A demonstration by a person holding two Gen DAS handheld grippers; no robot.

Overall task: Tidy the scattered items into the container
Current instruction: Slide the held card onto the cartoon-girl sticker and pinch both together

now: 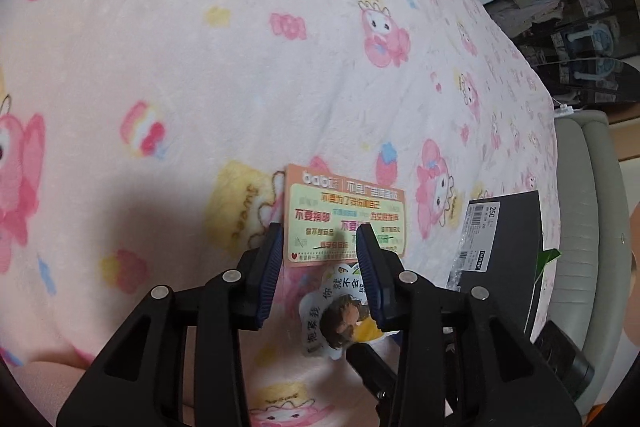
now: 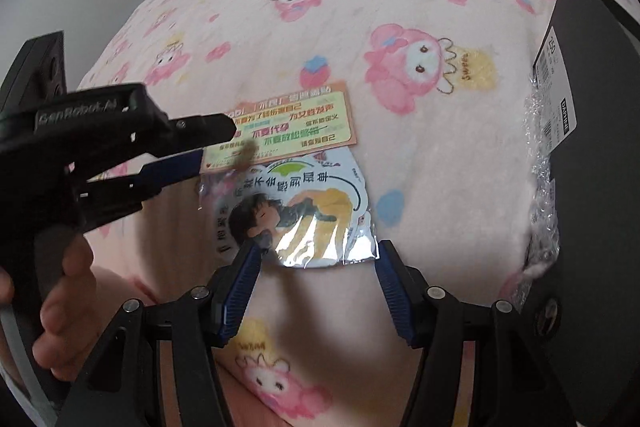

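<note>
Pink cartoon-print blanket (image 1: pixel 200 87) is spread under everything. Black box (image 1: pixel 508 247) is seen right of the left gripper (image 1: pixel 320 263) fingers. Orange card (image 1: pixel 344 215) lies flat between and just beyond those released, empty fingers. Cellophane-wrapped sticker (image 2: pixel 300 211) lies between the spread, empty fingers of the right gripper (image 2: pixel 316 275), touching the card's near edge.
</note>
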